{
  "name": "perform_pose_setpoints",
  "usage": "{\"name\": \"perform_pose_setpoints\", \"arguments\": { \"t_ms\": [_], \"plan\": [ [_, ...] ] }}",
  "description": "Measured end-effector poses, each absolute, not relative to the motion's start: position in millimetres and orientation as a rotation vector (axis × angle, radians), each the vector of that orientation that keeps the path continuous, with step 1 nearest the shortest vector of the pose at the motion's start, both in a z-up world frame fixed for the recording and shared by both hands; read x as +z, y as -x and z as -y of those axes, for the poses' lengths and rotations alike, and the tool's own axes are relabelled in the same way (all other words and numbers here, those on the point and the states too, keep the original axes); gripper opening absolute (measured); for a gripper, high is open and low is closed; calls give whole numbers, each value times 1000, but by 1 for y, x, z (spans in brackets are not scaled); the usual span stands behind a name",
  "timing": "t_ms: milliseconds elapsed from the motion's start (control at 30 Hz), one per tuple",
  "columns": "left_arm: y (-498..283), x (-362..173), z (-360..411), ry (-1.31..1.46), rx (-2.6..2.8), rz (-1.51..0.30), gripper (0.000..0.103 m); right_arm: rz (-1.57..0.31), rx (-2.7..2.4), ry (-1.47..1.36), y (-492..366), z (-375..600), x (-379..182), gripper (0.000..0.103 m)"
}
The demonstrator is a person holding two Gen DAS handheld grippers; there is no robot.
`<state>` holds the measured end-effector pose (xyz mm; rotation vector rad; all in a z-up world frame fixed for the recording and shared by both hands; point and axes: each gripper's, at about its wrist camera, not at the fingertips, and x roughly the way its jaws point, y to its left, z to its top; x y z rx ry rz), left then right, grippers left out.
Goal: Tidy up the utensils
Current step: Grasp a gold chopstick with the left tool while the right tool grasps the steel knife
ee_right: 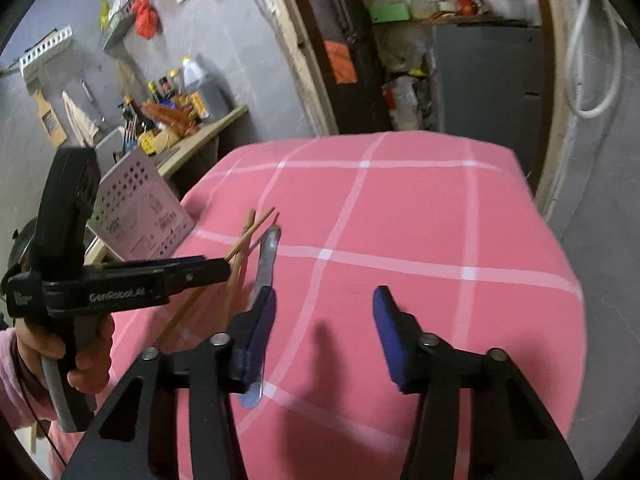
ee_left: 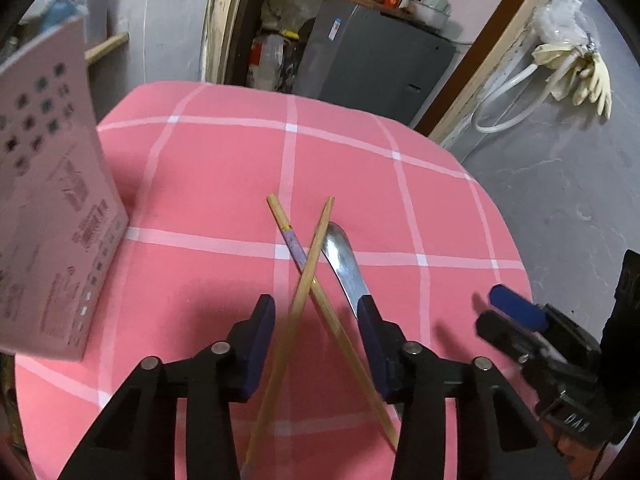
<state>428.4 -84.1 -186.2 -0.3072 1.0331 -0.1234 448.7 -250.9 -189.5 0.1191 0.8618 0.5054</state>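
In the left wrist view, the left gripper (ee_left: pixel 316 324) stands wide open over the pink checked tablecloth (ee_left: pixel 208 184), holding nothing. Two wooden chopsticks (ee_left: pixel 308 280) lie crossed in an X on the cloth, toward its near edge, and the crossing point sits in the gap just ahead of the fingertips; both long axes run roughly away from the camera, one leaning left, one leaning right. A metal spoon (ee_left: pixel 344 260) lies just right of the crossing, its long axis also pointing away, its near end hidden behind the right-hand blue pad (ee_left: pixel 370 344), so I cannot tell whether they touch. A pink printed box (ee_left: pixel 52 216) stands at the left edge of the cloth. The right gripper (ee_left: pixel 508 312) shows low by the right edge, blurred. In the right wrist view, the right gripper (ee_right: pixel 324 312) is also spread wide and empty, angled down over the cloth's middle. The spoon (ee_right: pixel 266 264) runs past the outer side of its left pad (ee_right: pixel 260 332), not between the pads, and the chopsticks (ee_right: pixel 240 248) lie farther left, beyond it. The left gripper (ee_right: pixel 192 270) reaches in level from the left, held in the person's hand (ee_right: pixel 86 344), its tip at the chopsticks. By this layout the left gripper is the nearer one to the chopsticks and already straddles them; closing where they cross would likely catch both.
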Motion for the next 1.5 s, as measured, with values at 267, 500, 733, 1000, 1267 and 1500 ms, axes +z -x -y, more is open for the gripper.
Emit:
{"name": "perform_pose_setpoints", "arguments": {
  "t_ms": [267, 500, 733, 1000, 1267, 1500],
  "plan": [
    [-441, -198, 87, 302, -132, -1095, 22, -927, 548, -96, -462, 232, -203, 37],
    [-443, -197, 84, 296, -136, -1114, 15, -950, 563, -85, -464, 218, -208, 37],
    [-438, -197, 67, 350, -132, -1139, 10, -963, 580, -57, -465, 207, -210, 37],
    [-419, -201, 51, 412, -109, -1142, 7, -997, 586, -6, -468, 189, -212, 31],
    [-415, -204, 46, 446, -122, -1131, 7, -1049, 582, 79, -475, 171, -211, 31],
    [-410, -205, 45, 471, -127, -1128, 7, -1087, 554, 141, -478, 163, -204, 19]
  ]
}}
